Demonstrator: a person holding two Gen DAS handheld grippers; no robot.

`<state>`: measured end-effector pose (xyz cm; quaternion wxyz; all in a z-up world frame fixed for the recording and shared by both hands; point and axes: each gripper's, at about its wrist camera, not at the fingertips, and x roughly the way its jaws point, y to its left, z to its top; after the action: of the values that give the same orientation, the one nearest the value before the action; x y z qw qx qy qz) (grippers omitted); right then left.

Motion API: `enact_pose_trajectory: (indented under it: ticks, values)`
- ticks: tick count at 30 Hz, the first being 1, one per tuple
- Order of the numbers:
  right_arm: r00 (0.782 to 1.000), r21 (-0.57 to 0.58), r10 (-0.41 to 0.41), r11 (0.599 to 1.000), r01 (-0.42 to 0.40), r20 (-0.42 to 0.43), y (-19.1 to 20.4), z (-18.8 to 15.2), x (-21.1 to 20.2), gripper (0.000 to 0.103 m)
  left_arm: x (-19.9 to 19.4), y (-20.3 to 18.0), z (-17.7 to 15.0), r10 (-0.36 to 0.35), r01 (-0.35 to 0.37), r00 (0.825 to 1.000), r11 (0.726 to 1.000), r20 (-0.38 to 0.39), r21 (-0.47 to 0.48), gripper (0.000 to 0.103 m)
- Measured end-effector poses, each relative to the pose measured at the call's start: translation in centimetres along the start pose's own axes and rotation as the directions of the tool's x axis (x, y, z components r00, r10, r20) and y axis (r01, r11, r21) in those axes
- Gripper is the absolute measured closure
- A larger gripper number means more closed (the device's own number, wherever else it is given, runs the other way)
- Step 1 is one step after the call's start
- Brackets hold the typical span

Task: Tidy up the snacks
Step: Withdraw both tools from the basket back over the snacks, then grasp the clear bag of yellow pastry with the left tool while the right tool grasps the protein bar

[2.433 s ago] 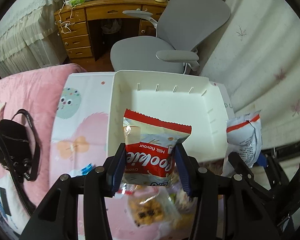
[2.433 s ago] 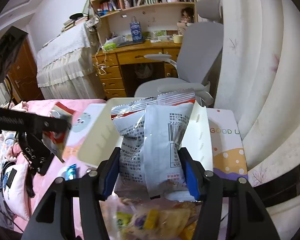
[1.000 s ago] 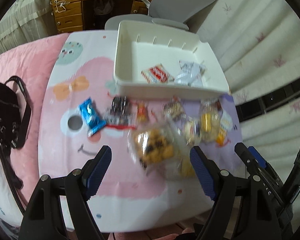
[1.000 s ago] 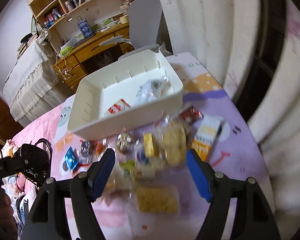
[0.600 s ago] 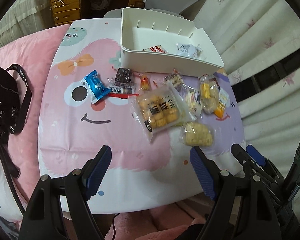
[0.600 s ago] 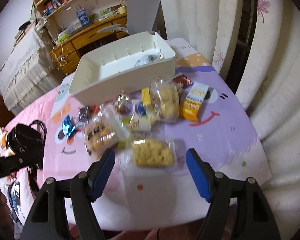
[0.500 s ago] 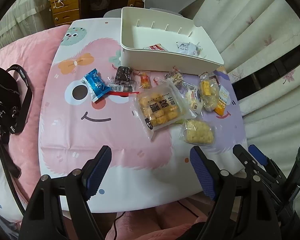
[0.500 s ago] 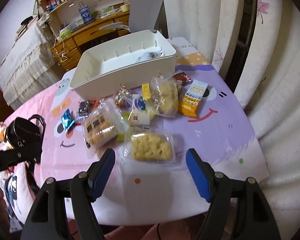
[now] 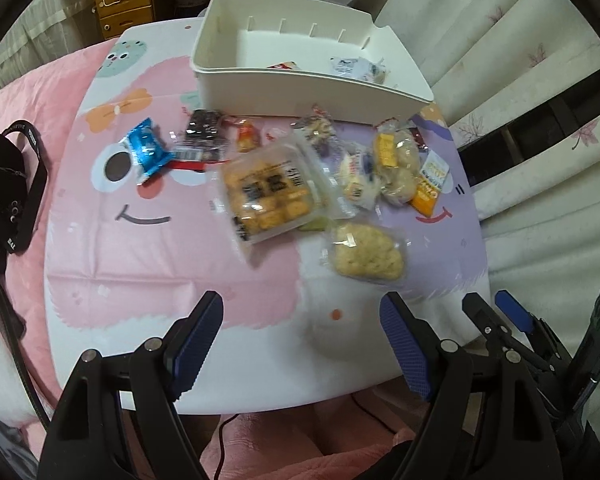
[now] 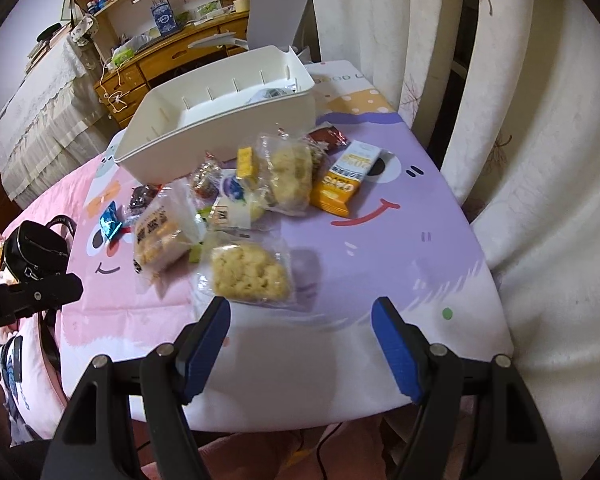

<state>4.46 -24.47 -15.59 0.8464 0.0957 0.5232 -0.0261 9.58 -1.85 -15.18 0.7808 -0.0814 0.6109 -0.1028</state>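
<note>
Right wrist view has the right gripper [image 10: 300,344] held back over the near edge of the table [image 10: 440,280], jaws spread wide and holding nothing. Straight ahead of it, just beyond the left fingertip, lies the pale crumbly cake in its clear wrapper [image 10: 251,273], the nearest snack of the whole scatter, with its long side running across the gripper's line, not along it. Behind it sit the tray of biscuits [image 10: 158,236], a lumpy bagged bun [image 10: 290,178] and an orange packet [image 10: 346,182], and past those the white bin [image 10: 220,136], which already has a couple of packets in its far right corner (only partly seen over the wall). From the left wrist view, the left gripper [image 9: 300,344] is likewise wide open and empty; the same cake [image 9: 366,254] lies ahead and toward its right finger, while the blue wrapper [image 9: 147,151] lies far off to its left. My guess is the right gripper has the shorter, straighter reach for the cake, though closing across its shorter side would need a turn of the wrist.
</note>
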Motion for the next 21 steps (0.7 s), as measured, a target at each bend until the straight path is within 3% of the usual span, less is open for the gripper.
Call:
enact_pose_trajectory:
  ticks: [11,21]
  values:
    - [0.992,-0.056,0.112,0.992,-0.116,-0.066,-7.1,4.2,2.4,0.03,3.1,-7.1,-0.2,0.068,-0.071,0.997,0.995,-0.036,-0.076,0.022]
    - [0.971,-0.158,0.195,0.964,-0.216,-0.139,-8.9,7.6,6.2,0.03,6.3,-8.4,0.3,0.121,-0.134,0.99,0.962,-0.07,-0.236,0.02]
